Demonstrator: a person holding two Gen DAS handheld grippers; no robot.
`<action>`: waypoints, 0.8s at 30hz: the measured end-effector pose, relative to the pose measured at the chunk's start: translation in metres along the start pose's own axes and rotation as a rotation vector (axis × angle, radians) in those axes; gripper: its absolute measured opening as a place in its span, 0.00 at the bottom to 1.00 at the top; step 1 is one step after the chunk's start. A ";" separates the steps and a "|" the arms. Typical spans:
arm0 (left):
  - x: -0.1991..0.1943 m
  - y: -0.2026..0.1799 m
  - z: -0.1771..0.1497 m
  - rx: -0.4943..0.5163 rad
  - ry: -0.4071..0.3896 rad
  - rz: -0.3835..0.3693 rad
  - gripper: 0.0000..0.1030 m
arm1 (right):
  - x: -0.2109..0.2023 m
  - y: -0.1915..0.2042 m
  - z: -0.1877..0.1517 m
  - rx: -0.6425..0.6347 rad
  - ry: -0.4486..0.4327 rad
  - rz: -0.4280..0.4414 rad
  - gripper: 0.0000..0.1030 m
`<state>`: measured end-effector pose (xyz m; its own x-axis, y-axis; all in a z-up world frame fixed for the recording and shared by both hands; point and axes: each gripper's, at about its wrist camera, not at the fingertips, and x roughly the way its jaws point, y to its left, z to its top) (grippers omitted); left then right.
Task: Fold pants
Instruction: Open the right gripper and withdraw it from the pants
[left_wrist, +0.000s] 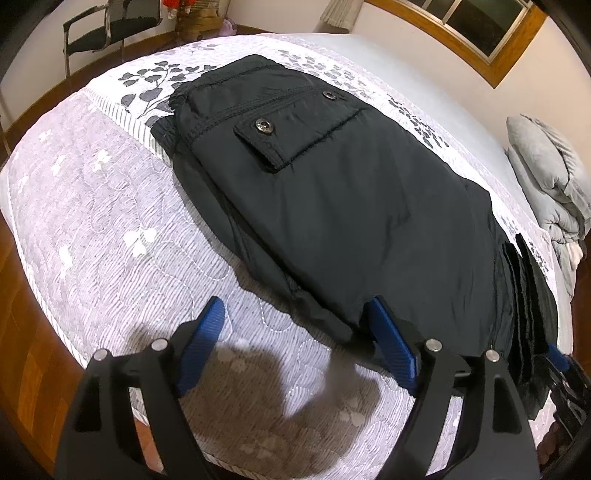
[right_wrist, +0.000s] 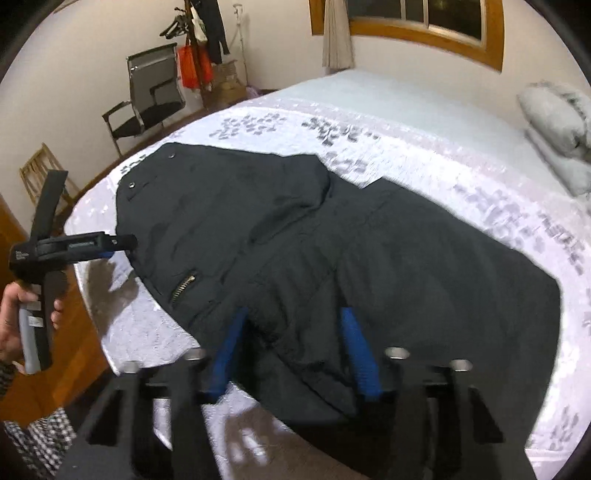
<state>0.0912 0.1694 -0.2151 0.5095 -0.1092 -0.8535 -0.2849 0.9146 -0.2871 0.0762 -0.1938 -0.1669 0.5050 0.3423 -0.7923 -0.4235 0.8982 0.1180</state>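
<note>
Bedroom, quilted bedspread (left_wrist: 110, 206) on the bed; black pants (left_wrist: 332, 206) lie across the middle of it, already doubled over.

Near: left tool (left_wrist: 295, 328) jaws wide, nothing between them, hovering over bare quilt at the pants' 7 o'clock edge; its right pad just beside the hem. Right tool (right_wrist: 293, 328) jaws part-way open, straddling a bunched edge of cloth at 6 o'clock; blur, so I cannot tell if the pads pinch it.

Step, my read: gripping the near edge for the next fold. Do it well: catch all layers at once, both tools level, lift low, carry the edge toward 12 o'clock, lay it square with the far side.

Mid: left view shows flap pocket (left_wrist: 291, 136) with snaps, stacked layers at 4 o'clock. Right view alone shows zipper (right_wrist: 183, 287), a hand (right_wrist: 14, 321) on the left tool's handle.

Far: pillows (right_wrist: 554, 122) at 2 o'clock, chair (right_wrist: 147, 99) at 10, window (right_wrist: 417, 18) at 12.
</note>
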 end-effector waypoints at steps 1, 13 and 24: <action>0.001 0.000 0.000 0.001 0.000 -0.001 0.79 | 0.002 -0.003 0.001 0.020 0.007 0.005 0.29; 0.005 -0.003 0.000 -0.001 -0.001 -0.005 0.81 | -0.020 0.025 0.001 -0.044 -0.021 0.107 0.06; 0.003 0.000 0.007 -0.024 0.016 -0.006 0.82 | -0.001 0.010 -0.009 0.038 0.012 0.168 0.25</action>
<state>0.0981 0.1720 -0.2146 0.4984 -0.1209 -0.8585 -0.3016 0.9042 -0.3025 0.0648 -0.1876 -0.1700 0.4205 0.4855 -0.7665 -0.4727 0.8383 0.2717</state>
